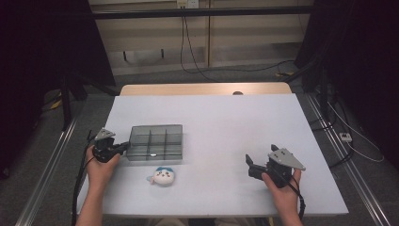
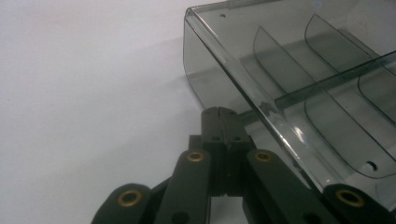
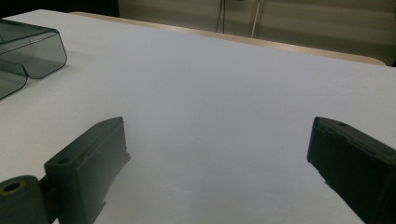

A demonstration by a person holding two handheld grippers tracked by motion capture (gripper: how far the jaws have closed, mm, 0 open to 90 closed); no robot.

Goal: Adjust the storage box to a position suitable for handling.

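Two grippers were noted. Left gripper (image 2: 219,112), jaws fully closed on nothing, sat at the left wall of the smoky divided box (image 1: 155,141) on the table (image 1: 226,117). Right gripper (image 1: 251,165) stood wide, well apart to the box's right.

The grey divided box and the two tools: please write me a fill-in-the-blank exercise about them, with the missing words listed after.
1. The left tool has its jaws ____, beside the wall of the grey divided box.
2. The right tool has its jaws ____, with nothing between them.
3. The small plush toy lies on the white table, ____ the box.

Missing words: shut; open; outside
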